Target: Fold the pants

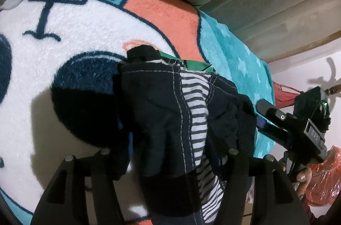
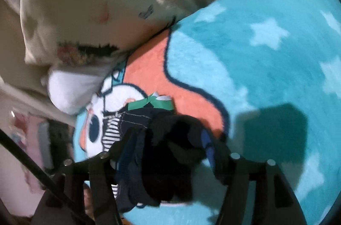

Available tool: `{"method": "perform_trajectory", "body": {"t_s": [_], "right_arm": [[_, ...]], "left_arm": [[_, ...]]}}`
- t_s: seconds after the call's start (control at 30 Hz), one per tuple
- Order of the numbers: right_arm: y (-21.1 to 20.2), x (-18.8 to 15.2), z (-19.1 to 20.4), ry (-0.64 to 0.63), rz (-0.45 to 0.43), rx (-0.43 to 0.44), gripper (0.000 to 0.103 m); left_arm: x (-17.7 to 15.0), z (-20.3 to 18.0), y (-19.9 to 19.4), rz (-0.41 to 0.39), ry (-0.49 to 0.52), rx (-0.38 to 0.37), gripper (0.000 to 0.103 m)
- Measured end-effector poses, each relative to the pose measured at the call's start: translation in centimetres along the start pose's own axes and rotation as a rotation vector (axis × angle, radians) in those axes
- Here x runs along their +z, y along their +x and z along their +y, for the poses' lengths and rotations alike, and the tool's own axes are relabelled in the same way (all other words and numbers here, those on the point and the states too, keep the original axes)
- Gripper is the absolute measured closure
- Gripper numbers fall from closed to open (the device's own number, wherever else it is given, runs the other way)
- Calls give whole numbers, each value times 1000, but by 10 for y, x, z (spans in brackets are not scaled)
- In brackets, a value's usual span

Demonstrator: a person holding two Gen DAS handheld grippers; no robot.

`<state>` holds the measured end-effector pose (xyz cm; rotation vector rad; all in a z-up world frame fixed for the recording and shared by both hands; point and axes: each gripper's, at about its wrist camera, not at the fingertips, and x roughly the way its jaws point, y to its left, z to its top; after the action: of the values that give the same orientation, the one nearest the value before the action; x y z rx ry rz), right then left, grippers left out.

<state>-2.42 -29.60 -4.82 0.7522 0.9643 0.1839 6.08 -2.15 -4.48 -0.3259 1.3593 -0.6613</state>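
Note:
The pants (image 1: 162,110) are dark navy with white stitching and a striped lining, and they lie bunched on the plush blanket (image 1: 85,29). A green tag (image 1: 191,64) shows at their far end. My left gripper (image 1: 168,152) stands open, its fingers on either side of the cloth without pinching it. In the right wrist view the dark heap of pants (image 2: 170,139) sits between the spread fingers of my right gripper (image 2: 168,155), which is open too. One of its fingers (image 1: 275,116) shows at the pants' right edge in the left wrist view, with a hand (image 1: 304,178) behind it.
The blanket (image 2: 266,58) is teal with pale stars, an orange band and a white cartoon figure. A cream pillow (image 2: 74,22) and a white one (image 2: 70,86) lie at its far left side. An orange plastic bag (image 1: 326,180) sits past the bed's right edge.

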Motion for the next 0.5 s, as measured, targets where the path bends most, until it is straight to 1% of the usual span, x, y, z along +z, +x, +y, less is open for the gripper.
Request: {"method": "perform_trajectory", "body": {"t_s": [0.03, 0.07, 0.1, 0.17, 0.23, 0.33, 0.4, 0.43, 0.47, 0.5], "right_arm": [[-1, 1, -5, 18, 5, 19, 33], [0, 1, -9, 31, 13, 34, 33], [4, 1, -12, 43, 28, 48, 32], [16, 0, -10, 41, 69, 87, 31], [30, -1, -1, 0, 107, 115, 31], [56, -1, 11, -47, 157, 120, 31], [63, 4, 16, -61, 140, 141, 28], [67, 7, 17, -54, 140, 147, 27], [69, 9, 18, -48, 138, 150, 27], [72, 10, 20, -46, 140, 153, 28]], "left_arm": [[0, 1, 0, -5, -4, -1, 49], [0, 2, 0, -8, -3, -3, 59], [0, 4, 1, 3, -10, -25, 64], [0, 9, 1, 1, -40, -48, 65], [0, 9, 2, 0, -45, -48, 65], [0, 9, 3, -3, -51, -50, 62], [0, 12, 4, -8, -73, -76, 58], [0, 13, 4, -10, -81, -94, 53], [0, 12, 5, -11, -80, -108, 45], [0, 10, 6, -12, -74, -121, 41]]}}
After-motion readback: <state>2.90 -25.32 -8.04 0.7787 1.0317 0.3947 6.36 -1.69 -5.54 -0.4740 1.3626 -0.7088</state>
